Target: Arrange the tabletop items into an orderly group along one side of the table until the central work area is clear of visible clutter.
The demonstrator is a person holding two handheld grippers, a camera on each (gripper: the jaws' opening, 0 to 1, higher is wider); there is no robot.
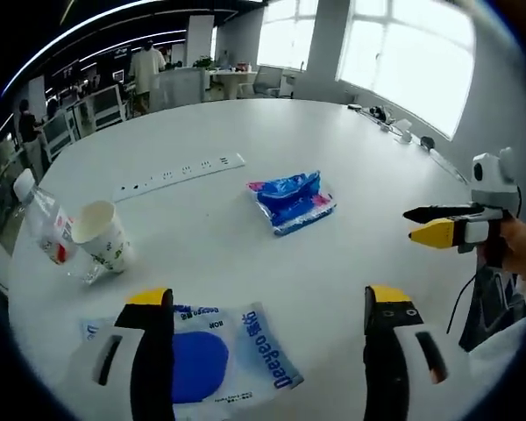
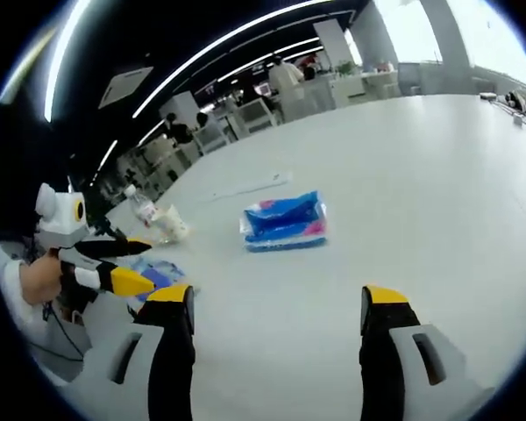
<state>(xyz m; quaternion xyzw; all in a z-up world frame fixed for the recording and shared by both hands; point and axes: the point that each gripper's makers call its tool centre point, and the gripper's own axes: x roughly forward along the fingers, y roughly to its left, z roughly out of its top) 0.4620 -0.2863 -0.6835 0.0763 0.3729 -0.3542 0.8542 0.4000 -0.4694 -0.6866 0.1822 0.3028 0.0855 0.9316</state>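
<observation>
The white table [image 1: 351,263] filled the left gripper view; the power strip [image 1: 180,173] lay at eleven o'clock of centre, the blue tissue pack [image 1: 292,201] near the middle; the white-and-blue pouch [image 1: 237,355] sat at six o'clock, partly behind the left gripper [image 1: 269,303], jaws wide apart and empty; the bottle [image 1: 44,226] and paper cup [image 1: 103,237] waited at nine o'clock, touching; the right gripper [image 2: 277,303] hovered spread apart, holding nothing.
</observation>
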